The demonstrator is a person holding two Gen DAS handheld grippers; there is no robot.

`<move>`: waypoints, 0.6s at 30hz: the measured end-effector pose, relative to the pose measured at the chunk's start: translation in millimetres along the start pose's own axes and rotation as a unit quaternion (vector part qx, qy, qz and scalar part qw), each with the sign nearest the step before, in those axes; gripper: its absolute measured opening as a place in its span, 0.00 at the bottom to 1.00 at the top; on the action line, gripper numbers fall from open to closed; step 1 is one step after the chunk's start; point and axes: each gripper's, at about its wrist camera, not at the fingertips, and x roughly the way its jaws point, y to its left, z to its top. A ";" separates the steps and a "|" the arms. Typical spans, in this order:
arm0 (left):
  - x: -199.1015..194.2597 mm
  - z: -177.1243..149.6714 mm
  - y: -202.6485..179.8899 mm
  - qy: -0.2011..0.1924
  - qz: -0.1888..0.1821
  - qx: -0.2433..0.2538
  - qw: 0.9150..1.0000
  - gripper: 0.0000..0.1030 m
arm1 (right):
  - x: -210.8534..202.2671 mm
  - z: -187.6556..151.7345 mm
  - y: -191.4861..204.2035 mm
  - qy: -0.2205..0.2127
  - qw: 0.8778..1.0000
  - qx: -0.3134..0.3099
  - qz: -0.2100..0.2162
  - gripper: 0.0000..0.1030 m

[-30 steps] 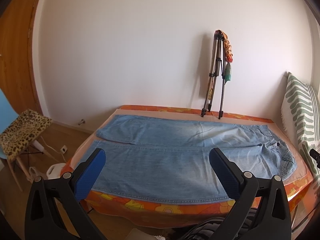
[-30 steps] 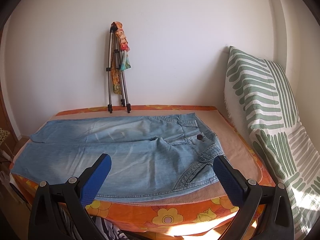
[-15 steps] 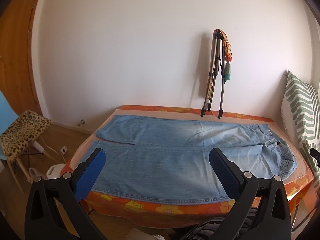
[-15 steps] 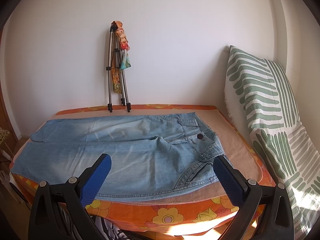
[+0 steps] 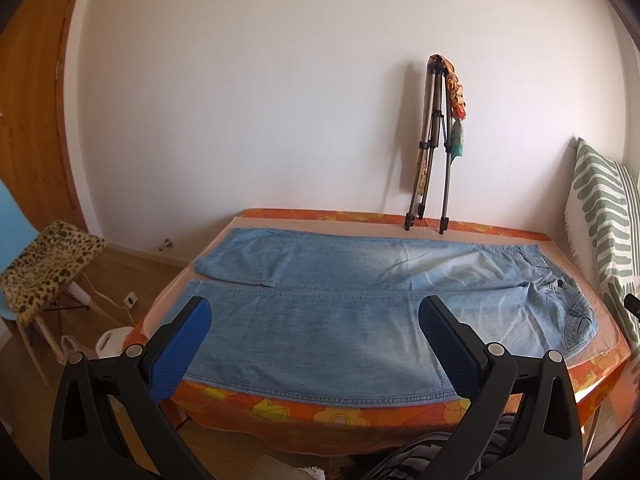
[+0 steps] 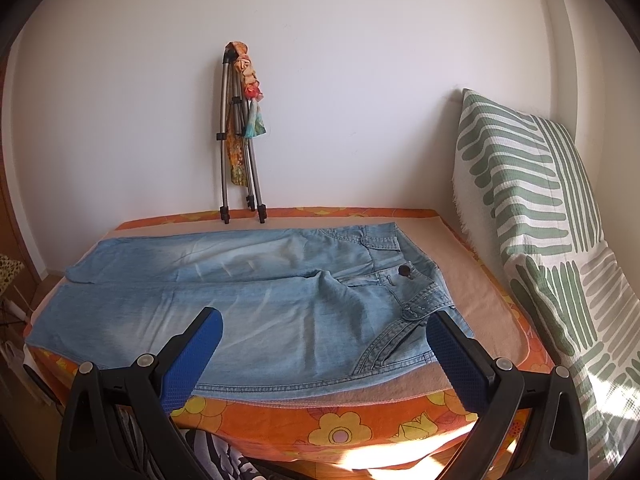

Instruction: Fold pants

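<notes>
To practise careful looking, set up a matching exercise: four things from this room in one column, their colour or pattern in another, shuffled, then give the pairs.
Things:
1. pants
2. cushion
3. stool
4. bed cover

Colours or patterns:
A. leopard spots
B. orange with flowers
C. light blue denim
D. white with green stripes

Pairs: 1-C, 2-D, 3-A, 4-B

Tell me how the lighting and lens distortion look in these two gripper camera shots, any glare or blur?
Left wrist view: soft, even daylight, the tripod casting a faint shadow on the wall; fisheye bends the door edge and darkens the corners. Right wrist view: harsh sun glare on the orange bedcover and striped cushion; the jeans stay sharp, no motion blur.
</notes>
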 end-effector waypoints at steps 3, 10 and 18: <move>0.1 -0.5 0.3 0.000 0.001 0.001 1.000 1.00 | -0.4 -0.1 -0.5 0.000 1.000 0.000 0.001 1.00; -4.3 -1.7 5.4 -0.006 0.007 -0.002 1.000 1.00 | -4.0 1.6 4.1 -0.003 1.000 -0.008 0.004 1.00; -5.8 -5.0 27.3 0.000 0.007 -0.020 1.000 1.00 | -11.5 7.3 19.3 -0.012 0.999 -0.035 0.026 0.99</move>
